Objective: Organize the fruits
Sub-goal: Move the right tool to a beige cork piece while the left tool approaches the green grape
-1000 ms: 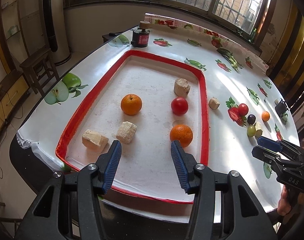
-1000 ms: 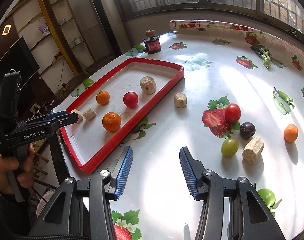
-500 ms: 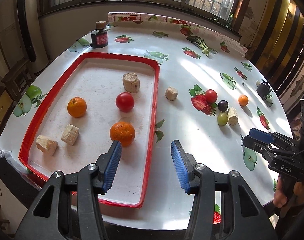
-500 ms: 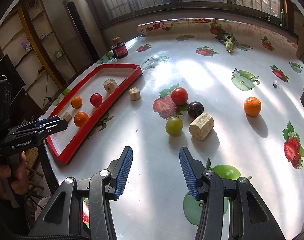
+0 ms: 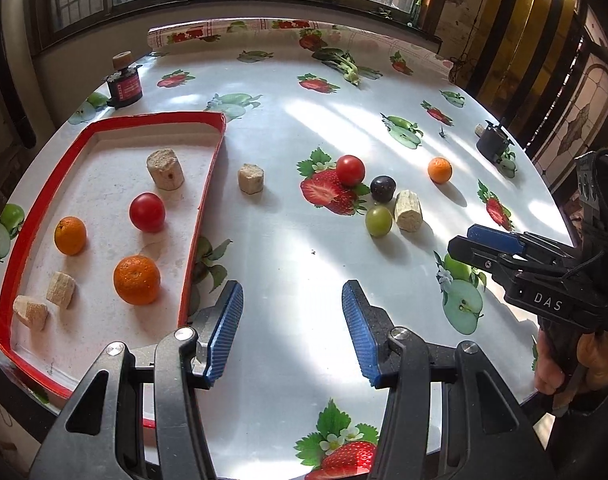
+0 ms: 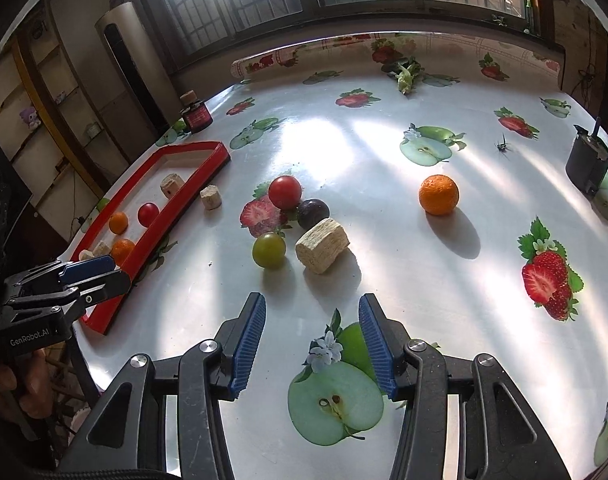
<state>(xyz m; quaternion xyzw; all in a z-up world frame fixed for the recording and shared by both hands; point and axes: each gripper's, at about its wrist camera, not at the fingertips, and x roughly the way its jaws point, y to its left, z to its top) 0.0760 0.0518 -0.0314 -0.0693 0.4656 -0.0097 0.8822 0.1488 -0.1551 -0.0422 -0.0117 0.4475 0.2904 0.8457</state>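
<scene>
in my red tray point(image 5: 208, 184) sit a big orange point(image 5: 137, 280), a small orange point(image 5: 70, 235) and a red tomato point(image 5: 147, 212). right of the tray, on the table, a red tomato point(image 5: 350, 170), a dark plum point(image 5: 383, 189) and a green grape point(image 5: 379, 221) huddle together. another orange point(image 5: 439, 170) lies farther right, alone.

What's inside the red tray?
The red tray holds two oranges, a red tomato and three pale cork-like chunks. Nothing looks hidden.
</scene>
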